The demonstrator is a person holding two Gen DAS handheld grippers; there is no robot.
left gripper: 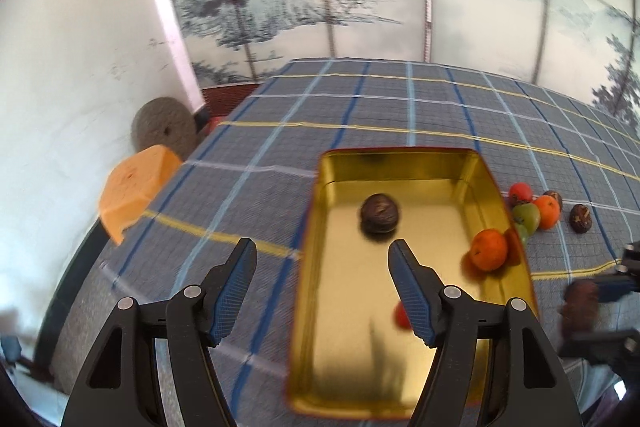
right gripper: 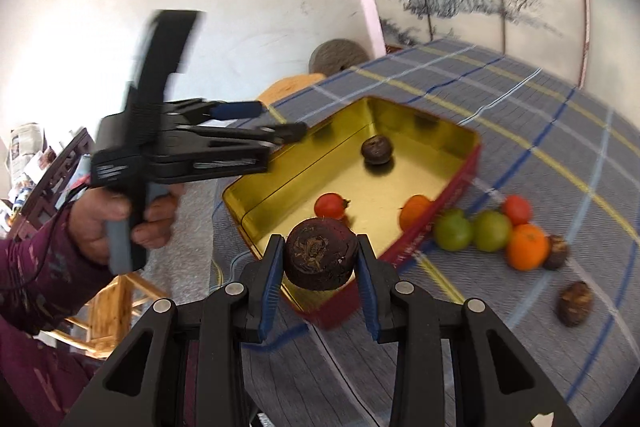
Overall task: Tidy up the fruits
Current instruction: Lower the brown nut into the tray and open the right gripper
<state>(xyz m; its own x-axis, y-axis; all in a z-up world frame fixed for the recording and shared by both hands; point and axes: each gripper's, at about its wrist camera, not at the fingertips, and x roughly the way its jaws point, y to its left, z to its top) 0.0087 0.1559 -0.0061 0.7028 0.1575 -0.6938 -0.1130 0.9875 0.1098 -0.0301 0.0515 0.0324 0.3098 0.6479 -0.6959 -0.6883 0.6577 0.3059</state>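
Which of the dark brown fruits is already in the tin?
The brown fruit at the tin's far end. One is in the right gripper; two lie on the cloth.

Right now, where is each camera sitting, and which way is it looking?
Left wrist: sits on the left tongs, looking forward and down over the gold tin on the checked tablecloth; its own open blue-padded fingers show.
Right wrist: sits on the right tongs, looking across the tin from its near corner; its fingers grip a dark brown fruit, and the person's left hand holds the other tongs.
Shared: the tin, the dark fruit inside, the orange inside.
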